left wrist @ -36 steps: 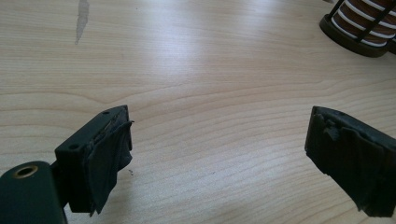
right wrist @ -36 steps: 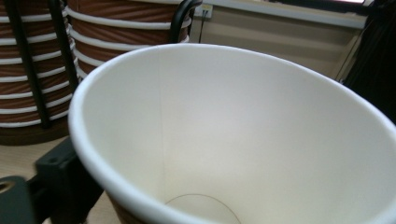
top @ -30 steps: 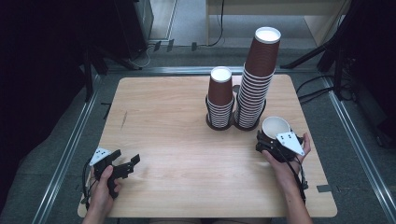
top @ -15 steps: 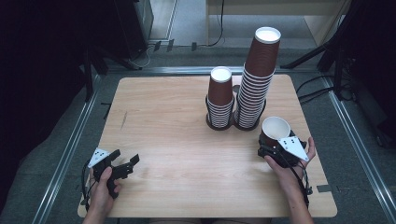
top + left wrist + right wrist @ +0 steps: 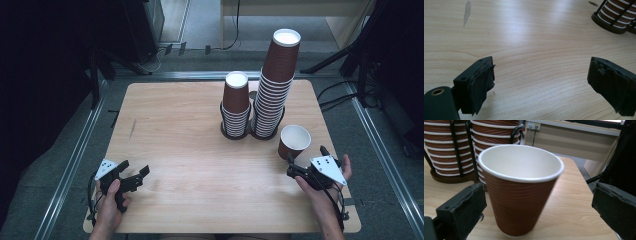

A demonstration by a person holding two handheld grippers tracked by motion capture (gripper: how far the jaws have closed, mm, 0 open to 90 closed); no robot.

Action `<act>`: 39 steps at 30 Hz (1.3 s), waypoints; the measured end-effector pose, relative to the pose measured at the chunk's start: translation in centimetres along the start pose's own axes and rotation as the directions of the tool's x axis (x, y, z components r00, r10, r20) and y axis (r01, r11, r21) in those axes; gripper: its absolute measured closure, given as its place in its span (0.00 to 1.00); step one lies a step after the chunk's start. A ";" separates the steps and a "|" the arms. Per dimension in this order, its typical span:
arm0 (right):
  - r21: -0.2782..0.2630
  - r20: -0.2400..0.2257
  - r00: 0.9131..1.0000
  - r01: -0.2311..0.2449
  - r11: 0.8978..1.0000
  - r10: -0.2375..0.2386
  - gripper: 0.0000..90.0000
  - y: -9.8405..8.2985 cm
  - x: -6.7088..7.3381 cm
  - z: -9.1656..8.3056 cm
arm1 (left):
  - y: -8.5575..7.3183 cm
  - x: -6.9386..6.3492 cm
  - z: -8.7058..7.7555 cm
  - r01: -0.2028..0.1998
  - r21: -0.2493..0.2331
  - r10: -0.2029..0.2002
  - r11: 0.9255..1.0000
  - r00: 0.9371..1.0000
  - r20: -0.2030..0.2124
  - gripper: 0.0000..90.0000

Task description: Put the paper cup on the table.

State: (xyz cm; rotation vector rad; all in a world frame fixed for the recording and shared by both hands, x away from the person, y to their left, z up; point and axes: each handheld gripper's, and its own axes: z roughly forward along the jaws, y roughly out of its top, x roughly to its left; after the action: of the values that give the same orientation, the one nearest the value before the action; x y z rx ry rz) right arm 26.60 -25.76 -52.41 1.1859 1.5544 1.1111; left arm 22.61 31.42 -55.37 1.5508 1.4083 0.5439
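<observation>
Pale wood of the table (image 5: 175,130) lies bare under the left gripper (image 5: 136,178), which rests near the front left corner with its jaws parted and nothing between them; in the left gripper view its torn black pads (image 5: 482,82) frame only wood grain, and it looks parked out of the way of the work on the other side. Toward the middle of the far edge stand two stacks of brown paper cups in black wire holders, the shorter stack (image 5: 235,105) touching the taller stack (image 5: 274,85) on its right; the holders probably keep them upright so one cup can be taken at a time. Just in front of the taller stack a single brown paper cup (image 5: 293,141) stands upright, mouth up, on the table. The right gripper (image 5: 296,167) sits close behind it, jaws wide; in the right gripper view the cup (image 5: 520,192) stands between the pads without either one pressing on it.
</observation>
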 end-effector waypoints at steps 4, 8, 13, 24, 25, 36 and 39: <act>0.012 -0.002 1.000 -0.003 1.000 0.003 0.00 -0.5 -1.1 -0.9 | 0.0 0.0 0.0 -0.002 0.000 0.002 1.000 1.000 -0.001 0.08; 0.023 -0.001 1.000 0.000 1.000 0.000 0.00 -1.0 -1.7 -1.5 | 0.0 0.0 0.0 -0.003 -0.001 0.003 1.000 1.000 -0.001 0.08; 0.034 0.004 1.000 -0.009 0.999 0.009 0.00 -1.5 -2.6 -2.1 | 0.0 0.0 0.0 -0.003 0.000 0.003 1.000 1.000 -0.002 0.08; 0.059 0.012 0.996 -0.086 0.995 0.085 0.00 -2.6 -4.8 -3.4 | 0.0 -0.1 0.0 -0.004 0.001 0.004 1.000 1.000 -0.005 0.08; 0.058 0.009 0.996 -0.093 0.994 0.092 0.00 -2.7 -5.0 -3.6 | 0.0 -0.1 0.0 -0.003 0.001 0.003 1.000 1.000 -0.005 0.08; 0.079 0.047 0.986 -0.165 0.983 0.162 0.00 -3.9 -7.1 -5.1 | 0.0 -0.1 0.0 -0.003 0.004 0.003 1.000 1.000 -0.007 0.08; 0.113 0.093 0.981 -0.181 0.977 0.171 0.00 -4.2 -7.3 -5.0 | 0.0 -0.1 0.0 -0.004 0.002 0.004 1.000 1.000 -0.009 0.08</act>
State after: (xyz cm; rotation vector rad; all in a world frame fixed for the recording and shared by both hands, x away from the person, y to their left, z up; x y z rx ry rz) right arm 22.20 -34.22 -54.51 1.4578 1.4929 1.0783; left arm 22.62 31.30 -55.35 1.5555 1.4129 0.5525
